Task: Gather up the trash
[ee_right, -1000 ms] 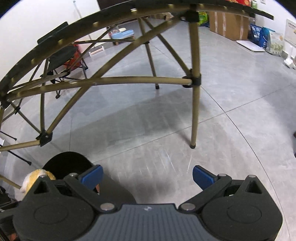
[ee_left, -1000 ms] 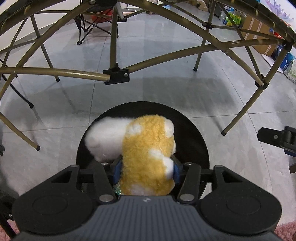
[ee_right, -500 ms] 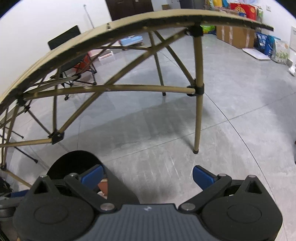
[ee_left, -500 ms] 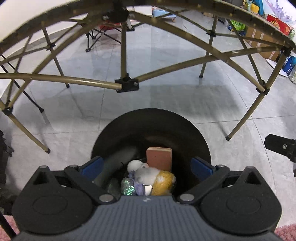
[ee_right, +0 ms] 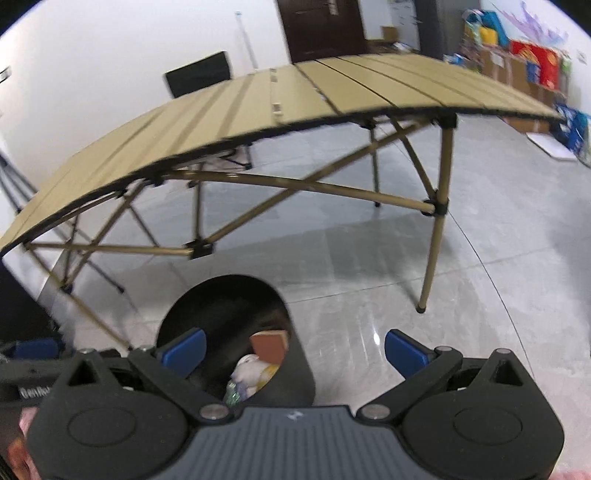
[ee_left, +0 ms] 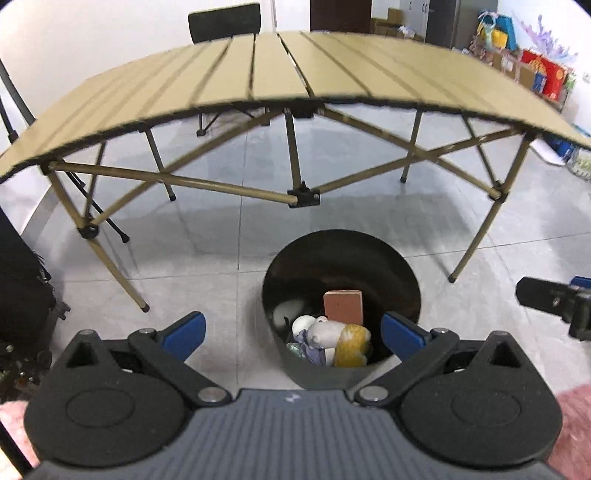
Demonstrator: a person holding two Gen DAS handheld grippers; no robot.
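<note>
A black round bin stands on the grey floor in front of the folding table. Inside lie a yellow and white plush toy, a reddish-brown block and a shiny wrapper. My left gripper is open and empty, raised above the bin's near rim. My right gripper is open and empty, above the bin and a little to its right; the plush and block show there too. The right gripper also shows at the right edge of the left wrist view.
A tan slatted folding table with crossed metal legs stands just behind the bin. A black chair is behind it. Boxes and colourful bags line the right wall. Dark gear stands at left.
My left gripper opened and let go of the plush toy, which now lies in the bin. Both grippers rose, so the tabletop has come into view.
</note>
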